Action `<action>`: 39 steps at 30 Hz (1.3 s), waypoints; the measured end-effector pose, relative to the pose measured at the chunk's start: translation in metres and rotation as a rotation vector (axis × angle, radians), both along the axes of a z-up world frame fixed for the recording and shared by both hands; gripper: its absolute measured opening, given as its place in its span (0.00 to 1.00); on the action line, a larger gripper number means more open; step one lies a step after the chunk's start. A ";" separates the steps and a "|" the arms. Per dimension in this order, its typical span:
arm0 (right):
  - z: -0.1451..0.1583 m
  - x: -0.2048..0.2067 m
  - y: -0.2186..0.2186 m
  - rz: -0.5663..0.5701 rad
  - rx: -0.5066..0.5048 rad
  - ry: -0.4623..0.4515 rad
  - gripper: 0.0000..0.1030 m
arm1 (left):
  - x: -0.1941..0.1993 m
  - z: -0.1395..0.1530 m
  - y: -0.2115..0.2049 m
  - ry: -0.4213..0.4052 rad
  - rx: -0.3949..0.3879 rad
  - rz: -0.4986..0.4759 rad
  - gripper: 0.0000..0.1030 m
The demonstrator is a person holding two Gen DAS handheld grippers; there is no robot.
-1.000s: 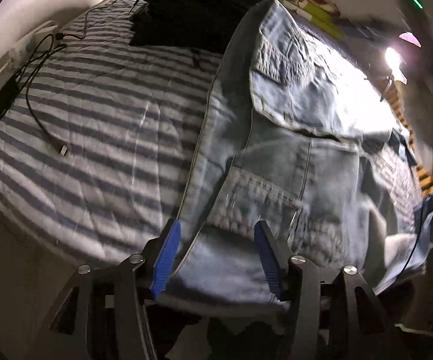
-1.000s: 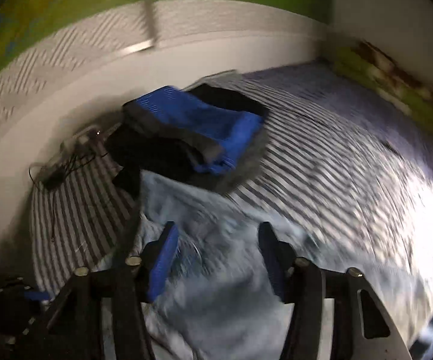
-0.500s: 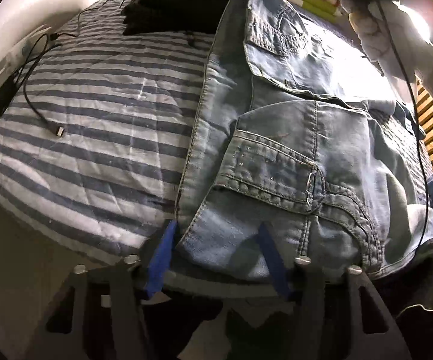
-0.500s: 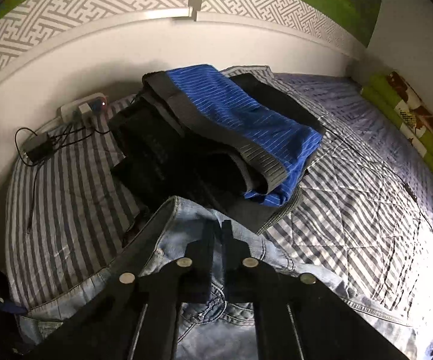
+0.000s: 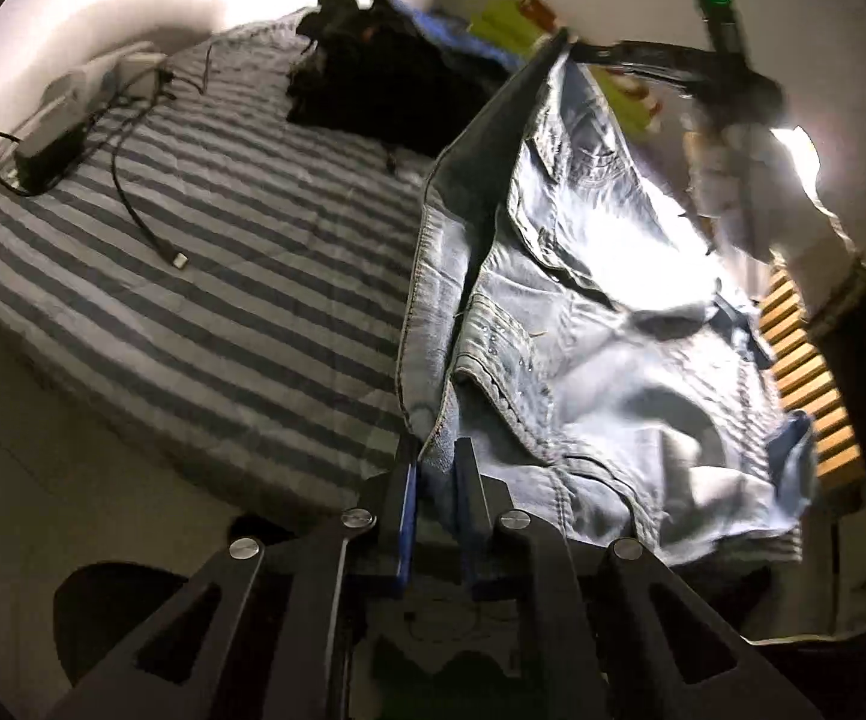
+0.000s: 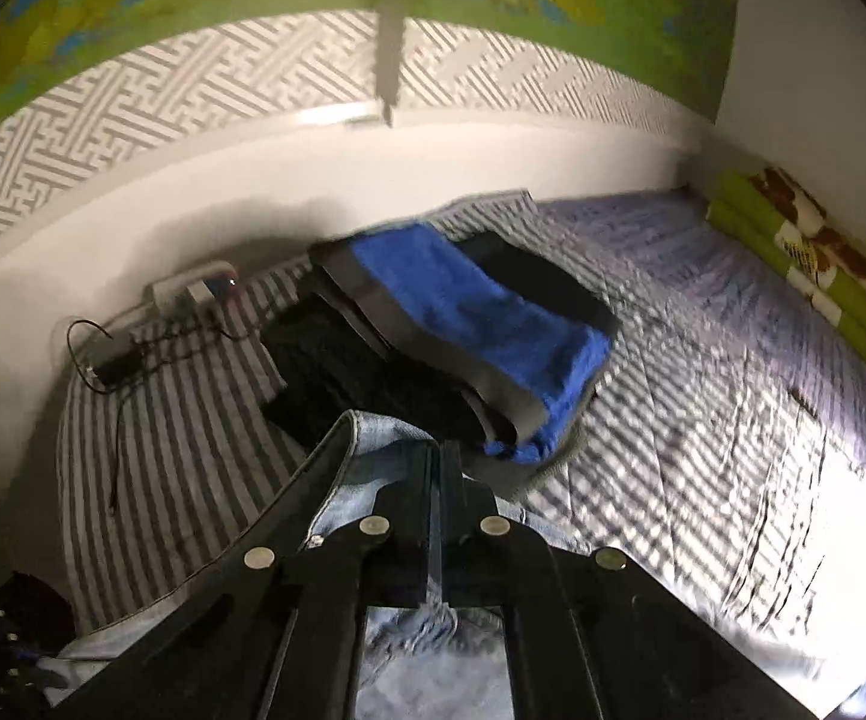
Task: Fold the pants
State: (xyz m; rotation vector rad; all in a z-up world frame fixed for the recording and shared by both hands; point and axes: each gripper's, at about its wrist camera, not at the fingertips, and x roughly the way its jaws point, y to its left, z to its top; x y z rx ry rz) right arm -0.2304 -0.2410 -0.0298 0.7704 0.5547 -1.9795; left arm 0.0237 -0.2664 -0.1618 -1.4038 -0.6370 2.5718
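Now, jeans point(image 5: 601, 324): pale denim, spread on the striped bed point(image 5: 204, 276), one edge raised.
Long axis: runs from the left tongs point(image 5: 436, 462) at the near corner away to the right tongs point(image 5: 577, 51) at the far corner.
Left tongs: closing, denim edge pinched between them.
Right tongs: closed on the hem point(image 6: 372, 438).
Nearer hand: each sits at its own corner.
Beyond: folded clothes pile point(image 6: 463, 336), charger cable point(image 5: 144, 222).

Left wrist view looks steeply down, close over the jeans point(image 5: 583, 324) at the bed's point(image 5: 222, 276) near edge. Right wrist view faces the wall beyond. Both share jeans, bed, clothes pile point(image 6: 463, 330).
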 end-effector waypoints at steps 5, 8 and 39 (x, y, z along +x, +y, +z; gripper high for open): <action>-0.002 0.001 -0.048 -0.010 -0.003 -0.008 0.00 | 0.021 0.004 0.005 -0.011 -0.048 -0.040 0.11; -0.022 0.008 -0.089 0.010 0.095 0.029 0.00 | 0.022 -0.012 0.008 -0.107 -0.109 -0.055 0.21; -0.147 0.020 -0.048 -0.183 0.329 -0.475 0.04 | -0.024 -0.027 0.033 -0.043 -0.161 -0.162 0.13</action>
